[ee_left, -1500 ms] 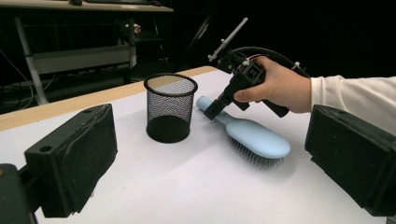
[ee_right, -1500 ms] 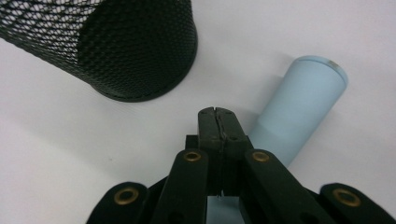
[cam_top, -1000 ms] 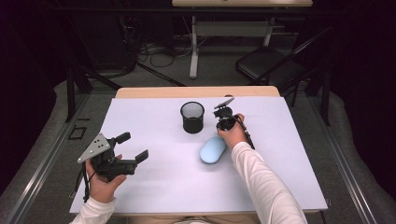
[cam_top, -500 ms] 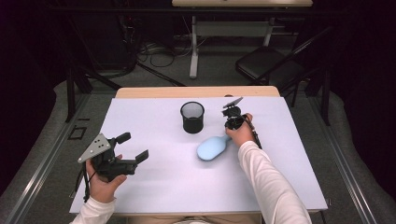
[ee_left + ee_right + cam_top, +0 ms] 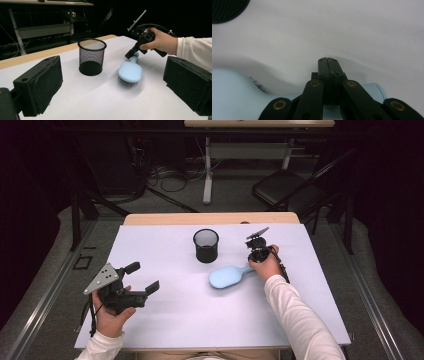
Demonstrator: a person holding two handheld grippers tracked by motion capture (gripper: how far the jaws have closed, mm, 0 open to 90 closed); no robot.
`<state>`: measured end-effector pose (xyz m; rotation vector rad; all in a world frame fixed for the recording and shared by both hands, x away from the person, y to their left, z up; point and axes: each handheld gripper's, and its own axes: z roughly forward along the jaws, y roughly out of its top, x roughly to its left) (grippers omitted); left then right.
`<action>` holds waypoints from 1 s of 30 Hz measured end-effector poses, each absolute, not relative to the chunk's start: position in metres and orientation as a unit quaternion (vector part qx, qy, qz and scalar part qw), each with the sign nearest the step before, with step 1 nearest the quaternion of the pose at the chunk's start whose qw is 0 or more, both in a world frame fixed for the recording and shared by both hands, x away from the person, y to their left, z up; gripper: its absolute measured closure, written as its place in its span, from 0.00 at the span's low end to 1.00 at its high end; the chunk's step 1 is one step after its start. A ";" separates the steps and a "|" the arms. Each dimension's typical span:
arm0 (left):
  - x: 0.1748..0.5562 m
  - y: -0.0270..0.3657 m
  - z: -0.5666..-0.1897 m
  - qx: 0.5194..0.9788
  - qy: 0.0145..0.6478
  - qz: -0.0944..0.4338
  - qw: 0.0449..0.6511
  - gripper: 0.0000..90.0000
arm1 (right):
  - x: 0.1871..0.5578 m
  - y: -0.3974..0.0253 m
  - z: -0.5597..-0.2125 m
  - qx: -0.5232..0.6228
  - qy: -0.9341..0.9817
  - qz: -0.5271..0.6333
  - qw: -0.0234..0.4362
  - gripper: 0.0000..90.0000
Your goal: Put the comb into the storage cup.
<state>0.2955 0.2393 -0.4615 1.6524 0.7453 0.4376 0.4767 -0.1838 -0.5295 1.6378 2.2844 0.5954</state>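
Right claw (image 5: 248,265) clamped on hairbrush (image 5: 227,276) handle.

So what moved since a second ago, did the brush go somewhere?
Yes. The right tool, shut on the blue brush by its handle, slid toward the table's right side and a bit nearer the person, and the brush turned so its handle points more to the right. The black mesh cup stayed put. The left tool stayed open over the white table.

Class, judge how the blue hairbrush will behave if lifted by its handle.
The blue hairbrush looks like rigid plastic, so probably stiff. Its wide head may droop from the right claw, which grips the thin handle. Bristles down, it seems unlikely to roll.
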 end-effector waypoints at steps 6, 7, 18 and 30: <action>0.295 0.239 -0.462 0.712 0.322 0.188 0.595 0.03 | 0.463 -0.193 -0.529 0.561 0.791 0.209 0.126 1.00; 0.295 0.239 -0.462 0.711 0.322 0.189 0.597 0.03 | 0.460 -0.195 -0.529 0.559 0.791 0.214 0.125 1.00; 0.296 0.237 -0.463 0.714 0.321 0.188 0.594 0.03 | 0.438 -0.205 -0.529 0.544 0.801 0.222 0.113 1.00; 0.296 0.238 -0.462 0.712 0.320 0.187 0.597 0.03 | 0.414 -0.204 -0.530 0.524 0.815 0.225 0.098 1.00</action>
